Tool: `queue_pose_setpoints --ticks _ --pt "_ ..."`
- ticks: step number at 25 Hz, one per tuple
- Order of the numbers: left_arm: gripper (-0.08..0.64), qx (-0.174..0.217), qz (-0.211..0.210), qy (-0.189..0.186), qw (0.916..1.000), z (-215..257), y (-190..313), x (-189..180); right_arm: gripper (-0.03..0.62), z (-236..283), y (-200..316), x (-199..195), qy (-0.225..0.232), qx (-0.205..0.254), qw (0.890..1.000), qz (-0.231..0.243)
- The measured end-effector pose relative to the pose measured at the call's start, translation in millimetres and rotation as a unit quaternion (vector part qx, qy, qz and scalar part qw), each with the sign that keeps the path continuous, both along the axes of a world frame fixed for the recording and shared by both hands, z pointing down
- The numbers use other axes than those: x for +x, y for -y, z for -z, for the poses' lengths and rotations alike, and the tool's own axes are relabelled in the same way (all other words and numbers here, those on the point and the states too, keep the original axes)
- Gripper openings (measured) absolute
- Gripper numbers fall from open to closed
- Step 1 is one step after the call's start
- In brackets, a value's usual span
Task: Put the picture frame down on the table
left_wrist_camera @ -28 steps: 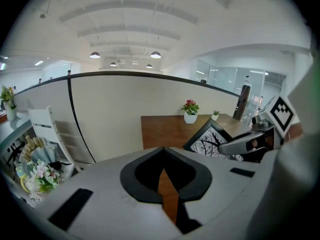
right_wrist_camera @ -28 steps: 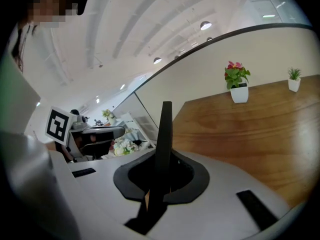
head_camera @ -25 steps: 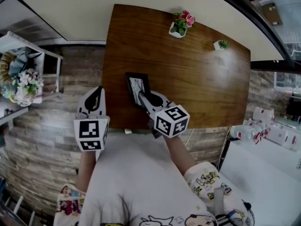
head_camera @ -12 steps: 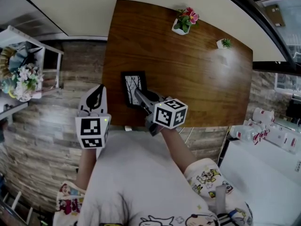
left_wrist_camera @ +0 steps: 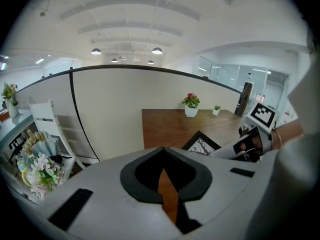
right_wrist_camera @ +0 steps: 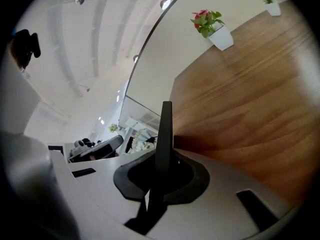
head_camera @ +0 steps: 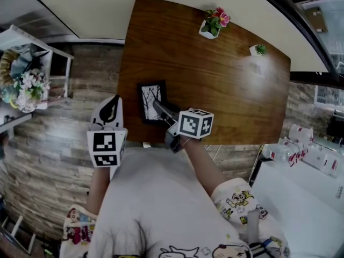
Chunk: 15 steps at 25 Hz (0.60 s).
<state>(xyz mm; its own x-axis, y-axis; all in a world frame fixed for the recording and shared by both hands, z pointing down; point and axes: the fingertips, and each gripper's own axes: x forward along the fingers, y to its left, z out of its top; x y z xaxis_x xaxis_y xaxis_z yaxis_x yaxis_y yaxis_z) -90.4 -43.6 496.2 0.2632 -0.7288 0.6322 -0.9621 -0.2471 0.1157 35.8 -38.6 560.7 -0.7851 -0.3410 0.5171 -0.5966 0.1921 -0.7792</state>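
The picture frame (head_camera: pixel 151 101), black with a white tree picture, is over the near left part of the brown wooden table (head_camera: pixel 226 90), its face up. My right gripper (head_camera: pixel 160 108) is shut on the frame's near right edge. In the right gripper view the frame (right_wrist_camera: pixel 166 124) stands edge-on between the jaws of the right gripper (right_wrist_camera: pixel 161 164). Whether the frame touches the wood I cannot tell. My left gripper (head_camera: pixel 110 110) hangs beside the table's left edge, shut and holding nothing. In the left gripper view the left gripper (left_wrist_camera: pixel 162 176) faces the frame (left_wrist_camera: pixel 201 145).
A white pot of pink flowers (head_camera: pixel 212 26) and a small green plant (head_camera: pixel 258 50) stand at the table's far side. A white shelf with a flower bouquet (head_camera: pixel 24 85) is at the left. A white table with bottles (head_camera: pixel 301 155) is at the right.
The right gripper has carried the frame a little left and toward the near edge, and its marker cube has turned. The left gripper has barely moved.
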Motion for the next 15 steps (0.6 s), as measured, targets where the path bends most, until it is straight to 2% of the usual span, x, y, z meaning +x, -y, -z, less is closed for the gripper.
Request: queue_pose_setpoints --ticks 6,15 --pt "0.003 -0.003 0.003 0.0 1.0 -3.8 -2.0 1.1 0.023 -5.7 -1.5 -2.0 0.004 -0.014 1.0 0.005" --pt "0.003 -0.009 0.014 0.0 0.9999 -9.9 -7.0 -3.3 0.024 -18.3 -3.5 -4.5 -0.038 -0.017 0.999 0.033"
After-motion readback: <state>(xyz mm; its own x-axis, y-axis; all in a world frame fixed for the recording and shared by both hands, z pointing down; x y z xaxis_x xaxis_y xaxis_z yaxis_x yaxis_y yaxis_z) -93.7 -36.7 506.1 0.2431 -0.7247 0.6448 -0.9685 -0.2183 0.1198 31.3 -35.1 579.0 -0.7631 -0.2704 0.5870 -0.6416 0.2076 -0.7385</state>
